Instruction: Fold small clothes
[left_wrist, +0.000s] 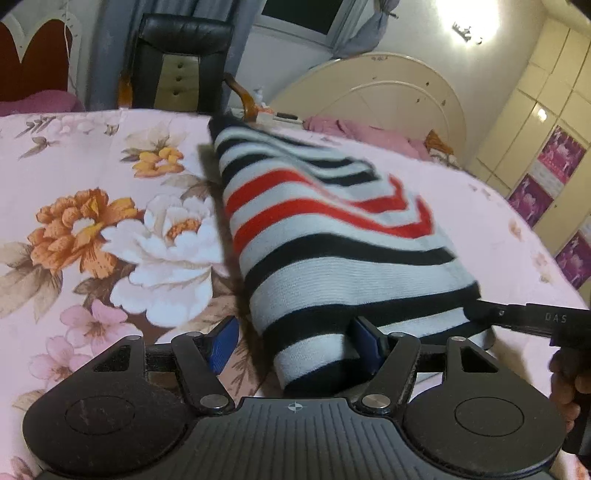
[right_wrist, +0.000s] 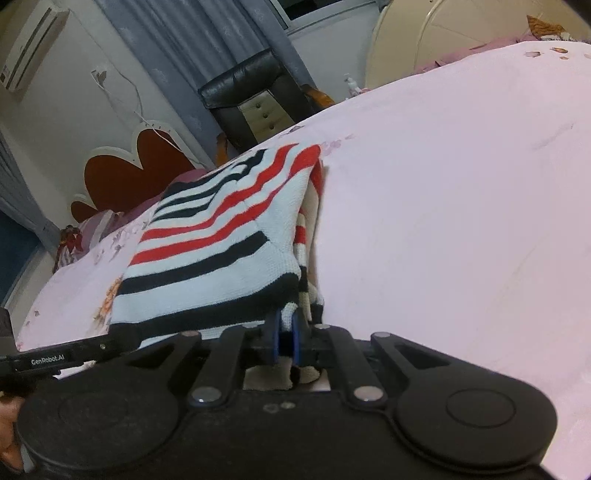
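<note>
"GenRobot.AI" on the left hand-held gripper (right_wrist: 48, 360); "DAS" on the right hand-held gripper (left_wrist: 554, 319).

Pink floral bedspread (left_wrist: 110, 229) is the reference surface. Black leather chair (left_wrist: 181, 59) stands beyond its far edge, grey curtain (right_wrist: 207, 55) behind the chair. Cream headboard (left_wrist: 388, 96) at its far right; air conditioner (right_wrist: 33, 48) on the wall above.

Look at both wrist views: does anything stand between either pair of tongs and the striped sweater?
Nothing visible does. The right tongs are shut on the striped sweater at its near edge. The left tongs stand open with its corner between them.
</note>
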